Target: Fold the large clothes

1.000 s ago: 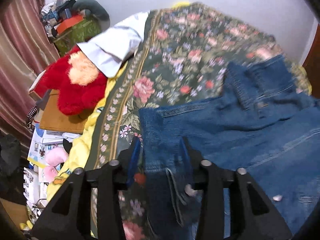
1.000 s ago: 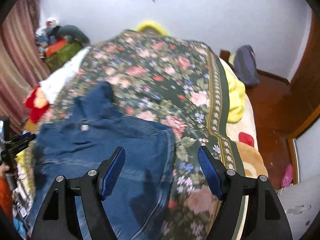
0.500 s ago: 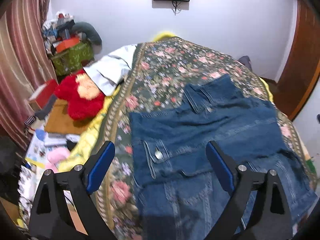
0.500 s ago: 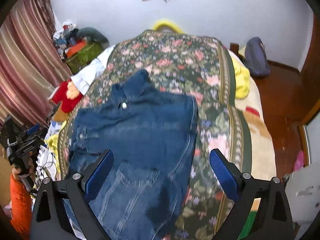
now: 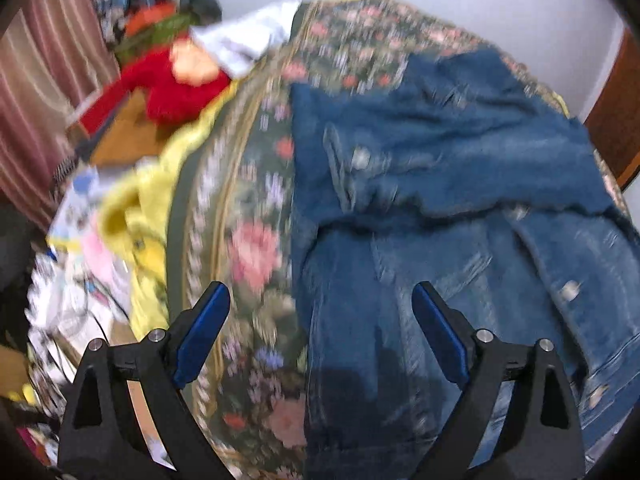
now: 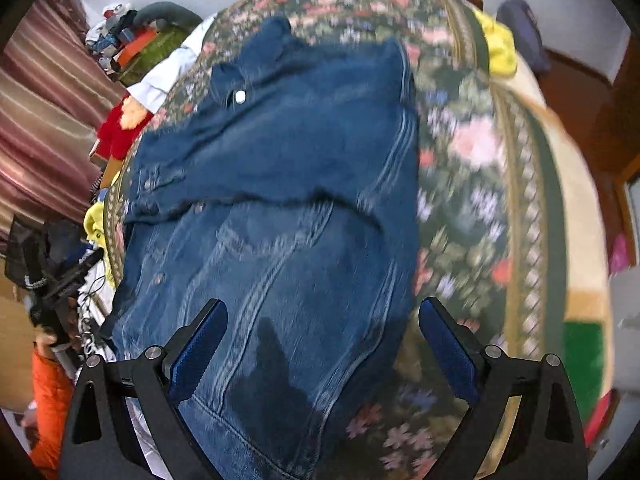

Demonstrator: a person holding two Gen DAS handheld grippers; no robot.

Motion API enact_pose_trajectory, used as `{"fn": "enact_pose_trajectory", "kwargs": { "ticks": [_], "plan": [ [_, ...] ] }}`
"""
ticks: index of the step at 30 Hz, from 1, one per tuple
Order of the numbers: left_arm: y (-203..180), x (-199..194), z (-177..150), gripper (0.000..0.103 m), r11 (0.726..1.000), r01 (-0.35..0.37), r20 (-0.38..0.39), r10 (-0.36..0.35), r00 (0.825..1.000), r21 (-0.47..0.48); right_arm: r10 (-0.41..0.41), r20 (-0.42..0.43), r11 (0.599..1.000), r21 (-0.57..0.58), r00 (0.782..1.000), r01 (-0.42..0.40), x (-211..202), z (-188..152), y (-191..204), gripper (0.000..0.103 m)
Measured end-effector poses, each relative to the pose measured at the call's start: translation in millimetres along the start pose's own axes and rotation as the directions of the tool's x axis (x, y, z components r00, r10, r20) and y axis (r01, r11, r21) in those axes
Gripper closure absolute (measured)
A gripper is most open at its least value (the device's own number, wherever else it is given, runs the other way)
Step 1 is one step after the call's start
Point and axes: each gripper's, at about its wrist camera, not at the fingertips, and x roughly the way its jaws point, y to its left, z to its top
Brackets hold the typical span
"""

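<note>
A blue denim jacket point(image 5: 440, 168) lies on the flowered bedspread point(image 5: 256, 248), its far part folded over toward me along a raw edge. My left gripper point(image 5: 320, 336) hangs open above the jacket's near left edge, nothing between its blue pads. In the right wrist view the same jacket point(image 6: 280, 184) fills the middle, collar and a white button at the far end. My right gripper point(image 6: 324, 344) is open over the jacket's near right part, apart from the cloth. The picture is blurred in both views.
A red plush toy point(image 5: 176, 80), a white cloth point(image 5: 248, 36) and clutter lie left of the bed. A yellow blanket point(image 5: 140, 208) hangs at the left edge. On the right, a dark bag point(image 6: 520, 24) sits on the wooden floor. An orange sleeve point(image 6: 48, 392) shows at lower left.
The left gripper let go of the jacket's folded edge and opened wide; the right opened wider too. Both drew back from the fold and now sink toward the near part of the jacket.
</note>
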Motion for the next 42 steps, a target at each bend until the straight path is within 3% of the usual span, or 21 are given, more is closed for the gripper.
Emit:
{"fn": "enact_pose_trajectory", "kwargs": {
  "ticks": [4, 9, 13, 15, 16, 18, 20, 22, 24, 28, 31, 35, 40, 42],
  "plan": [
    [19.3, 30.8, -30.0, 0.01, 0.99, 0.09, -0.13, -0.104, 0.986, -0.108, 0.006, -0.01, 1.0, 0.018, 1.0, -0.006, 6.1, -17.0, -2.0, 0.008],
    [31.6, 45.2, -62.4, 0.014, 0.971, 0.125, -0.176, -0.162, 0.971, -0.205, 0.017, 0.014, 1.0, 0.021, 1.0, -0.018, 5.0, -31.5, -0.9, 0.019],
    [34.3, 51.3, -76.7, 0.033, 0.92, 0.224, -0.206, -0.299, 0.932, -0.322, 0.046, 0.036, 0.999, 0.013, 0.998, -0.047, 6.5, -33.6, 3.3, 0.034],
    [29.5, 53.2, -79.5, 0.047, 0.906, 0.256, -0.215, -0.338, 0.916, -0.336, 0.045, 0.037, 0.999, 0.001, 0.998, -0.045, 6.5, -33.0, 7.1, 0.048],
    [26.5, 51.3, -78.1, 0.054, 0.91, 0.26, -0.22, -0.34, 0.914, -0.324, 0.045, 0.036, 0.999, -0.011, 0.998, -0.045, 6.6, -32.3, 9.7, 0.051],
    [14.5, 44.4, -74.8, 0.06, 0.939, 0.226, -0.218, -0.285, 0.933, -0.261, 0.042, 0.036, 0.998, -0.039, 0.998, -0.04, 5.9, -31.0, 14.8, 0.061],
    [4.0, 35.9, -68.2, 0.079, 0.959, 0.208, -0.216, -0.248, 0.944, -0.194, 0.049, 0.038, 0.997, -0.068, 0.998, -0.047, 5.1, -28.9, 19.5, 0.072],
    [-5.8, 22.5, -58.6, 0.08, 0.975, 0.182, -0.178, -0.203, 0.963, -0.124, 0.058, 0.046, 0.995, -0.083, 0.997, -0.054, 3.1, -25.3, 22.7, 0.084],
    [-13.5, 3.5, -44.1, 0.082, 0.983, 0.174, -0.12, -0.181, 0.976, -0.064, 0.075, 0.061, 0.994, -0.087, 0.995, -0.069, 0.1, -18.1, 24.7, 0.088],
    [-21.7, -30.1, -9.2, 0.083, 0.979, 0.202, -0.015, -0.203, 0.979, -0.024, 0.118, 0.132, 0.99, -0.087, 0.984, -0.107, -14.1, 4.6, 29.9, 0.089],
    [-23.1, -48.9, 23.0, 0.083, 0.972, 0.236, 0.045, -0.235, 0.971, -0.023, 0.171, 0.183, 0.984, -0.078, 0.968, -0.159, -28.0, 29.0, 32.5, 0.089],
    [-20.0, -56.6, 68.8, 0.083, 0.949, 0.307, 0.085, -0.301, 0.95, -0.068, 0.176, 0.24, 0.983, -0.087, 0.955, -0.159, -35.8, 73.2, 38.5, 0.091],
    [-3.4, -34.9, 124.8, 0.083, 0.926, 0.339, 0.113, -0.323, 0.939, -0.164, 0.145, 0.251, 0.989, -0.065, 0.957, -0.133, -17.5, 125.9, 35.6, 0.092],
    [9.1, -15.7, 146.4, 0.083, 0.917, 0.33, 0.121, -0.309, 0.943, -0.225, 0.133, 0.25, 0.991, -0.039, 0.959, -0.127, -3.5, 149.8, 28.6, 0.092]
  ]
}}
